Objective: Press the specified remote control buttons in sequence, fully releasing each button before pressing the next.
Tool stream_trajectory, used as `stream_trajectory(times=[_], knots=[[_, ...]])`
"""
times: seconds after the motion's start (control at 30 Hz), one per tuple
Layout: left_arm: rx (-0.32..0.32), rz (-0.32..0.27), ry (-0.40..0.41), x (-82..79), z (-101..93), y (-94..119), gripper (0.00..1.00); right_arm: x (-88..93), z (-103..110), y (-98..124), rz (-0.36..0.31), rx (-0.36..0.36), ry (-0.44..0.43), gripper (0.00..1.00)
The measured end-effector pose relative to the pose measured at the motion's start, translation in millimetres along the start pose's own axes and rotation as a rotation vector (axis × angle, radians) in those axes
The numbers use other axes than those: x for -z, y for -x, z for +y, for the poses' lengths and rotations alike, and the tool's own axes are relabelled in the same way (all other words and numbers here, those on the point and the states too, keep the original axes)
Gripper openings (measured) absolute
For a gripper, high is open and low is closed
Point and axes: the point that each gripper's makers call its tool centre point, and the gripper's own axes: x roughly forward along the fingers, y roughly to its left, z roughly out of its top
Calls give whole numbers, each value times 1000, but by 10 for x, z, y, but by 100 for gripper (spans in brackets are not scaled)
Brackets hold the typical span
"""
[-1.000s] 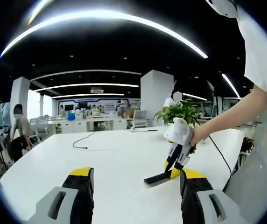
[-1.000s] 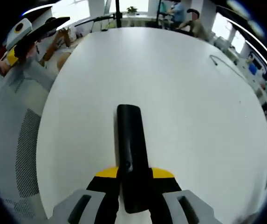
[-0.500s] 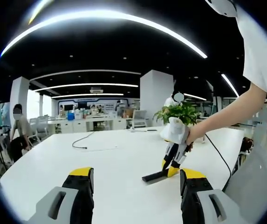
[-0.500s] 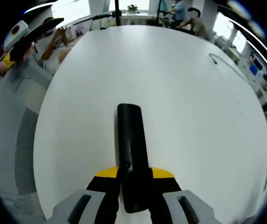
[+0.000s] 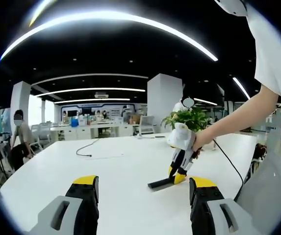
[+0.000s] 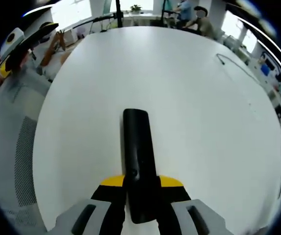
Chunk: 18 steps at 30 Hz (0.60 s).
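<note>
A long black remote control (image 6: 138, 161) lies between the yellow-tipped jaws of my right gripper (image 6: 141, 182), which is shut on its near end; the remote points away over the white table (image 6: 179, 83). In the left gripper view that same right gripper (image 5: 176, 175), held by a person's hand, carries the black remote (image 5: 160, 183) just above the table at the right. My left gripper (image 5: 142, 188) is open, its two yellow-tipped jaws wide apart with nothing between them, some way short of the remote.
A large white table (image 5: 106, 166) spreads ahead. A thin black cable (image 5: 89, 152) lies on its far side, and a potted plant (image 5: 191, 117) stands behind. A mesh chair (image 6: 17, 152) sits at the table's edge. People sit at far desks.
In the left gripper view the right gripper and remote have shifted slightly left and away. The right gripper view has shifted a little over the table; its grip on the remote is unchanged.
</note>
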Motion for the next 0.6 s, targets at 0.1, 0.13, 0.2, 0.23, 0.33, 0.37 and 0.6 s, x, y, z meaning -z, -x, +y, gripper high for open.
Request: stream_trajectory(times=[0.1, 0.13, 0.2, 0.23, 0.33, 0.37, 0.6], knots=[[-2, -2, 3, -3, 5, -2, 78, -3, -17, 1, 1, 3, -2, 21], [-4, 0, 1, -1, 11, -3, 78, -2, -25, 0, 1, 3, -5, 21], [-4, -4, -3, -6, 12, -4, 78, -7, -34, 1, -1, 5, -6, 21], [-5, -7, -10, -13, 13, -4, 77, -8, -38, 1, -1, 6, -5, 21], [-5, -6, -13, -12, 13, -5, 77, -10, -48, -1, -2, 6, -8, 21], [-5, -5, -9, -9, 14, -5, 77, -10, -53, -1, -2, 7, -9, 21], [-8, -5, -7, -8, 24, -1, 77, -11, -59, 1, -8, 11, -19, 21]])
